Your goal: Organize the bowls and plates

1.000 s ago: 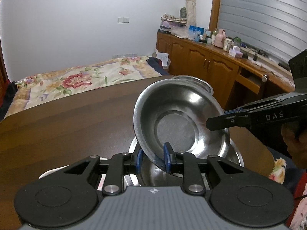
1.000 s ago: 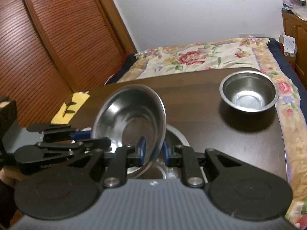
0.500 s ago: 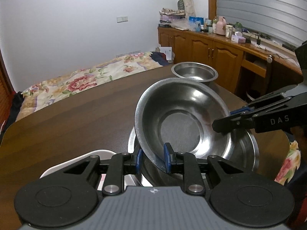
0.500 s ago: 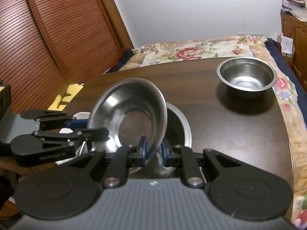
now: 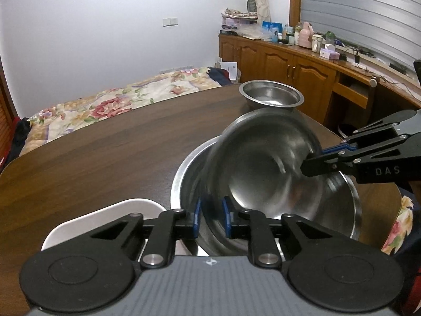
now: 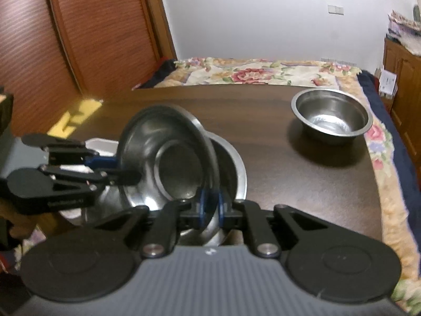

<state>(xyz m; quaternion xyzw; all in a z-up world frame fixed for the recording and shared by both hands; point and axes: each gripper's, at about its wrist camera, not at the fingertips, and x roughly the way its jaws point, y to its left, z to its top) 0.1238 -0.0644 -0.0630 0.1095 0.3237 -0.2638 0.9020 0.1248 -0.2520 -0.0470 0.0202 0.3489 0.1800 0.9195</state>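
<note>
the tilted steel bowl leans inside the larger steel basin on the dark wooden table, its open side turned toward the left gripper. nothing shows inside the bowl or the basin besides reflections. a smaller steel bowl sits upright and empty at the far edge of the table, well apart from the pair. a white plate lies beside the basin, partly hidden behind the left gripper.

the left gripper's blue-padded fingers stand slightly apart on either side of the tilted bowl's rim – whether they press it is hard to tell through the blur. the right gripper has its fingers closed on the opposite rim.

compared with half a second ago, the tilted bowl has dropped lower into the basin and leans further over – the left fingers, then tight on the rim, now show a gap.
</note>
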